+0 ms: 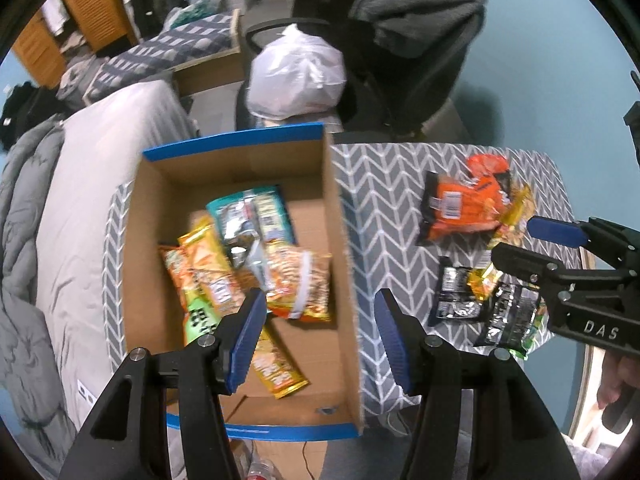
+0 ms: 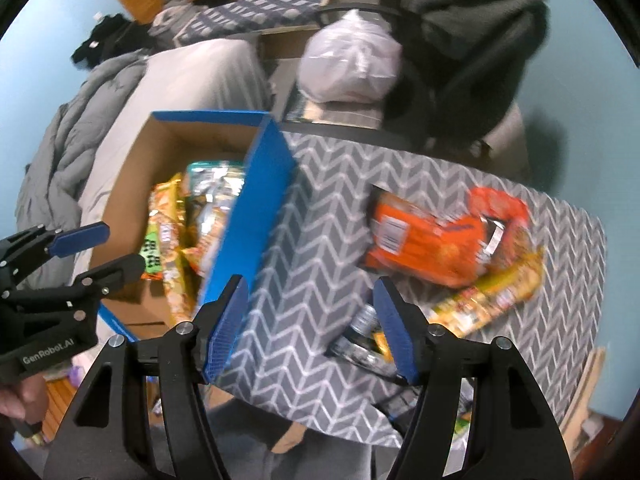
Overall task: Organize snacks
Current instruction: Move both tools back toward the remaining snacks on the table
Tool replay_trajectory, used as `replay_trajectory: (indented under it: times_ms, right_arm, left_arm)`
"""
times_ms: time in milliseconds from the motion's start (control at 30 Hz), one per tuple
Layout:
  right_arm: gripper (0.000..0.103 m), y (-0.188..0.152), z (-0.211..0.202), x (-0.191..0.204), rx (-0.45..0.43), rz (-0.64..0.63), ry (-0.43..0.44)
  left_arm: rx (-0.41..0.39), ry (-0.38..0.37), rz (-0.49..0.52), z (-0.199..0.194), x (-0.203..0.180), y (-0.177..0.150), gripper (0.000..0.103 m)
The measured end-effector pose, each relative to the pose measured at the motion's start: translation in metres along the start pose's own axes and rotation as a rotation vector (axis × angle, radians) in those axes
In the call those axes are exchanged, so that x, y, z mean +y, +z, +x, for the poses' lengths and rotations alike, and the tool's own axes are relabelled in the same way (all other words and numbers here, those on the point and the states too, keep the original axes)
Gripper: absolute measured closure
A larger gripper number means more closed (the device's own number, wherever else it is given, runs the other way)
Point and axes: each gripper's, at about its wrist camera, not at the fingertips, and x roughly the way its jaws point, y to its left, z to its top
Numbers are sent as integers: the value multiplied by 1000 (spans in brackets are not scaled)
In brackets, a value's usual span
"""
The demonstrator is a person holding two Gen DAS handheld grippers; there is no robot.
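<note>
Our left gripper (image 1: 320,336) and right gripper (image 2: 310,328) hang spread, ribbed blue pads gripping nothing. Beyond them the corrugated cardboard box (image 1: 340,240) with blue edging holds crinkly foil snack packets (image 1: 248,264). Farther right, a glossy orange bag (image 1: 464,208) and black packets (image 1: 456,292) lie on the grey chevron cloth (image 1: 380,200).

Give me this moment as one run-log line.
left tongs: open, empty, over box | right tongs: open, empty, over table | box: several snacks inside | orange packet: still on table
</note>
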Motion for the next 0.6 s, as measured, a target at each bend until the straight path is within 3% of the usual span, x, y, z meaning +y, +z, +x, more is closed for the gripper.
replay_trajectory:
  times_ms: [600]
  right_arm:
    - [37, -75, -36, -121, 2, 309, -127]
  left_arm:
    - [21, -75, 230, 18, -98, 18, 45]
